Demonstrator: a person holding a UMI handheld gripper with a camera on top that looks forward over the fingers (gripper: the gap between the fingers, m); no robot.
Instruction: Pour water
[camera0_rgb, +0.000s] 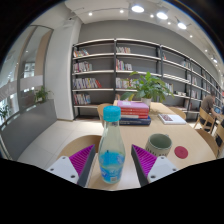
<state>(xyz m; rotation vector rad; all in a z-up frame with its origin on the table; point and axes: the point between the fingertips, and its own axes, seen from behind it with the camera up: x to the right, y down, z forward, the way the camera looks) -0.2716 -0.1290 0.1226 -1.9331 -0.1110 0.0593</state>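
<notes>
In your gripper view, the clear bottle (111, 150) with its teal cap stands upright between your gripper's (112, 165) two purple pads (83, 162), which look clamped against its sides; just beyond the right finger a green cup (158, 145) sits on the round wooden table (60, 150); a red coaster (181, 152) lies beside the cup; stacked books (133, 111) and a potted plant (150, 86) stand further back.

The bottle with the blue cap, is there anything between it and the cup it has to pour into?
Nothing visible does. The bottle stands between the gripper fingers, and the green cup sits just beyond the right finger on the bare table. The stack of books and the plant lie farther back, off that path.
</notes>
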